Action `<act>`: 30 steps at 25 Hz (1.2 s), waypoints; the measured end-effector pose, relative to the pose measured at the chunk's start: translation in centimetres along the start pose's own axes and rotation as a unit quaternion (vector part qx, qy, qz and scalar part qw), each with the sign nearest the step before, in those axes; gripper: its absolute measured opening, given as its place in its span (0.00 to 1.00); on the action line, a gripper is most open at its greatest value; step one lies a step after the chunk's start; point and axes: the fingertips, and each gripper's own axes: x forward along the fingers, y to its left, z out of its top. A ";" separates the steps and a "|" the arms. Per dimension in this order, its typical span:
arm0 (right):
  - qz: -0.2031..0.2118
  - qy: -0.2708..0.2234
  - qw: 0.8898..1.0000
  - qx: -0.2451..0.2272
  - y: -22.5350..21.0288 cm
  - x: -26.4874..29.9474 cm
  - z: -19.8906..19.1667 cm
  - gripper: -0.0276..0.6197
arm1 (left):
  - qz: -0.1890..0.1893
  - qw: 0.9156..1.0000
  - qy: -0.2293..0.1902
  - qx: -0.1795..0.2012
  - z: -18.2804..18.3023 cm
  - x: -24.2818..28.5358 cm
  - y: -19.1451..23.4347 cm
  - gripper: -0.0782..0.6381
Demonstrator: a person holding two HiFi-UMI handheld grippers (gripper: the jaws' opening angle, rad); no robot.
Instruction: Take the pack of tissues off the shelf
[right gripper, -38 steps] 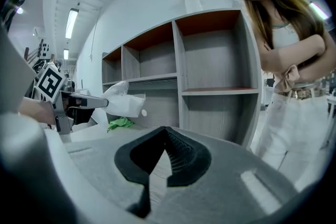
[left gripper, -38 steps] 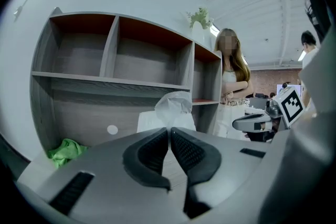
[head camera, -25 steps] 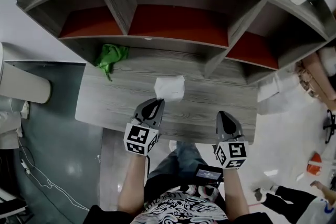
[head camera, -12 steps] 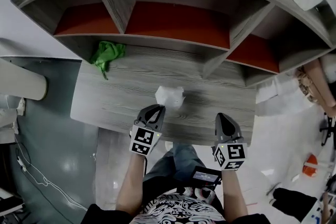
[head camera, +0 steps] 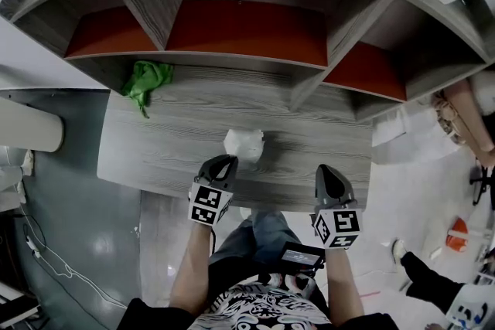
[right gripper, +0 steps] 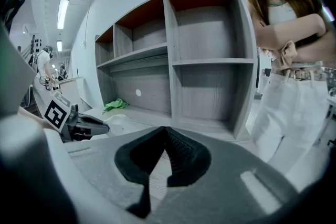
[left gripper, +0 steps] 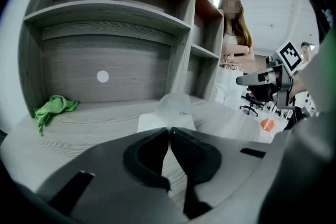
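Observation:
The white pack of tissues (head camera: 244, 144) lies on the grey wooden desk surface (head camera: 155, 158) of the shelf unit, near the front edge. My left gripper (head camera: 225, 163) is at its near edge, jaws shut on the wrapper; in the left gripper view the pack (left gripper: 170, 113) sits right at the closed tips (left gripper: 169, 129). My right gripper (head camera: 328, 172) hovers over the desk's front edge to the right, shut and empty (right gripper: 166, 129). The right gripper view shows the pack (right gripper: 118, 122) beside the left gripper.
A crumpled green cloth (head camera: 147, 81) lies at the back left of the desk, under the shelf compartments (head camera: 247, 27). A person (right gripper: 289, 60) stands to the right of the unit. An office chair (left gripper: 261, 81) and an orange object (head camera: 458, 232) are on the floor at right.
The left gripper has drawn back toward the desk's front edge, and the tissue pack has slid forward with it. The right gripper has hardly moved.

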 end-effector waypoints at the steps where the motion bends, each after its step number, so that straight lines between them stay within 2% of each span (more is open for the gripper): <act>1: -0.001 0.000 1.000 0.001 -0.2 0.0 -0.1 0.05 | 0.001 1.000 0.003 -0.004 -0.3 0.1 0.0 0.14; 11: 0.000 0.000 1.000 0.008 0.1 -0.1 -0.4 0.05 | 0.004 1.000 0.006 -0.014 -1.0 0.0 0.1 0.14; 13: 0.000 -0.001 1.000 0.008 0.1 -0.2 -0.3 0.05 | 0.004 1.000 0.002 -0.023 -1.0 -0.1 0.2 0.25; 15: -0.001 -0.002 1.000 0.008 0.1 -0.3 -0.3 0.05 | 0.003 1.000 0.000 -0.027 -1.0 -0.2 0.1 0.30; 19: -0.001 -0.003 1.000 0.008 0.3 -0.4 -0.4 0.05 | -0.004 1.000 -0.002 -0.025 -1.0 -0.4 -0.3 0.30; 22: -0.001 -0.004 1.000 0.008 0.5 -0.6 -0.5 0.05 | -0.001 1.000 0.009 -0.007 -1.4 -0.4 -0.5 0.30; 28: -0.005 -0.003 1.000 0.009 0.4 -0.9 -0.7 0.05 | -0.047 0.997 0.056 0.021 -3.2 0.1 -2.0 0.30; 30: -0.005 -0.003 1.000 0.009 0.4 -1.0 -0.7 0.05 | -0.060 0.996 0.065 0.019 -3.4 0.2 -2.4 0.30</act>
